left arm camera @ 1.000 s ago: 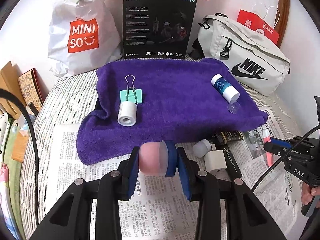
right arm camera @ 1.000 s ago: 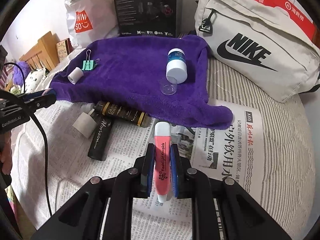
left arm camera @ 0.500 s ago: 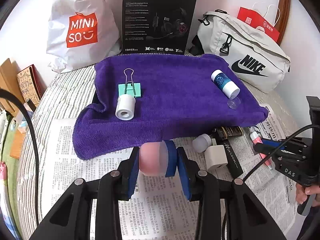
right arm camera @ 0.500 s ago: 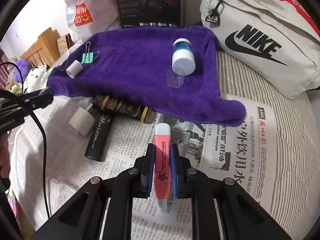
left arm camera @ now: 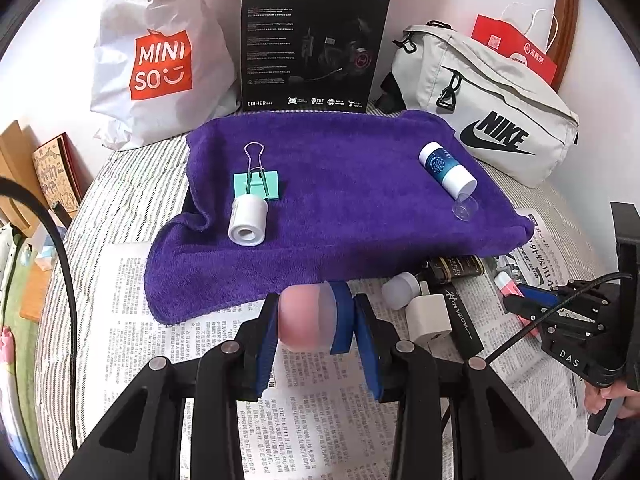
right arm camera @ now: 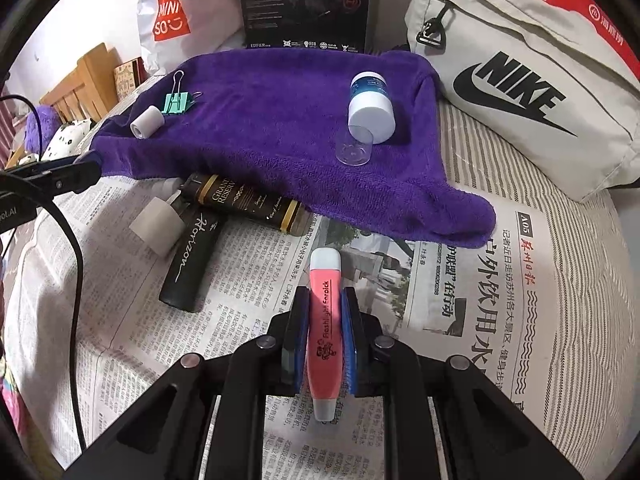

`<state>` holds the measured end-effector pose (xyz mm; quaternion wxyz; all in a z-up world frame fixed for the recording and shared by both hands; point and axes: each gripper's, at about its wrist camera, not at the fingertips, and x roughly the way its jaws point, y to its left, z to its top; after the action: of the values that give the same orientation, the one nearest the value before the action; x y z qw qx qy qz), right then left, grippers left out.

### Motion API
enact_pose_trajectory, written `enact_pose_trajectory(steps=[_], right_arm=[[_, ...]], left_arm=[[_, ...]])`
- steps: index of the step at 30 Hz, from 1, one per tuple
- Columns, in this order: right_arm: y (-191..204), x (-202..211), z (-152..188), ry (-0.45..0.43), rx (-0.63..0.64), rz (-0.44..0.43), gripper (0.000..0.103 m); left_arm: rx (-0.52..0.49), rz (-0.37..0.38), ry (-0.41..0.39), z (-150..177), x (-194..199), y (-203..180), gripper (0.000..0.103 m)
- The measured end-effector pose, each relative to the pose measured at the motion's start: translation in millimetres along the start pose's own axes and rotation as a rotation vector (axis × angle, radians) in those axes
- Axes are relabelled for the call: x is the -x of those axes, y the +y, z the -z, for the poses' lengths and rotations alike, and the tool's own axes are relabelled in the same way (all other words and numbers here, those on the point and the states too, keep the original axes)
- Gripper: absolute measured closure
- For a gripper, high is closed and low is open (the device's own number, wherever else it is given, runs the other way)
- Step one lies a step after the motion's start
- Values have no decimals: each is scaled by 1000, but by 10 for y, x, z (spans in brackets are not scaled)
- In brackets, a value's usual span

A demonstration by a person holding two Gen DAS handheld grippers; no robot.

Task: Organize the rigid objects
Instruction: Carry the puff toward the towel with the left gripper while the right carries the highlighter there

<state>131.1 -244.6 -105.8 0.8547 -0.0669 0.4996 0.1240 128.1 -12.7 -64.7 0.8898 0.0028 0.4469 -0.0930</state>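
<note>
My left gripper (left arm camera: 314,316) is shut on a pink round bottle with a blue band (left arm camera: 308,318), held above the newspaper just short of the purple towel (left arm camera: 360,208). My right gripper (right arm camera: 325,322) is shut on a pink flashlight tube with a white cap (right arm camera: 325,320), also over the newspaper. On the towel lie a green binder clip (left arm camera: 256,184), a white roll (left arm camera: 248,225), a blue and white bottle (left arm camera: 446,170) and a clear cap (left arm camera: 465,208).
On the newspaper (right arm camera: 260,280) by the towel's front edge lie a black Horizon tube (right arm camera: 192,256), a dark Grand Reserve tube (right arm camera: 248,204) and a white plug (right arm camera: 156,226). A Miniso bag (left arm camera: 156,60), a black box (left arm camera: 312,40) and a Nike bag (left arm camera: 492,120) stand behind.
Both grippers have drawn back a little from the towel and stay shut on their objects. Nothing on the towel has moved.
</note>
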Motion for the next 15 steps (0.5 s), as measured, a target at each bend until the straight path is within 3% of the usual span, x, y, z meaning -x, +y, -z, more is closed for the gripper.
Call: enact_pose_trajectory(steps=[15], right_arm=[[-25, 351, -234, -51, -17, -29, 88]], left_arm=[[5, -3, -23, -152, 108, 32, 68]])
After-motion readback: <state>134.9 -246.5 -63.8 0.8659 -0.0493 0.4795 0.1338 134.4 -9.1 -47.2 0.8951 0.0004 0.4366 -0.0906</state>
